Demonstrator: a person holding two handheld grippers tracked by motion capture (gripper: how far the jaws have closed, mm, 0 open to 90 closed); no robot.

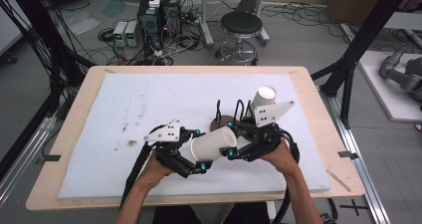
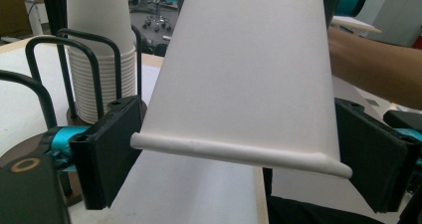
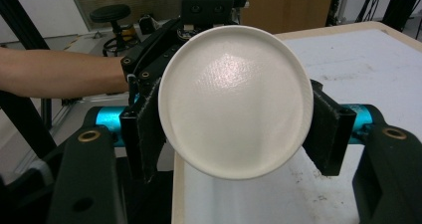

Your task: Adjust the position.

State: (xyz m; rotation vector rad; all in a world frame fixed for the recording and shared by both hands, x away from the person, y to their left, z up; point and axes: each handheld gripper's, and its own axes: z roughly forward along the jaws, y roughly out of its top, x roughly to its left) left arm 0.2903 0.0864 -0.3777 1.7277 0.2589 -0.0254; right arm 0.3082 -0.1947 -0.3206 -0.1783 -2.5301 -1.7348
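Both grippers, left [image 1: 201,159] and right [image 1: 232,139], are clenching one cup [image 1: 214,144] lying level between them above the table [image 1: 99,109], as we are passing it leftward.

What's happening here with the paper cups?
A person at a table works a pair of hand-held tongs. The right tongs are clamped on the base end of a white paper cup, holding it on its side above the white mat. The left tongs sit around the cup's rim end; whether their pads press on it is hard to tell. Behind stands a black wire rack holding a stack of cups.
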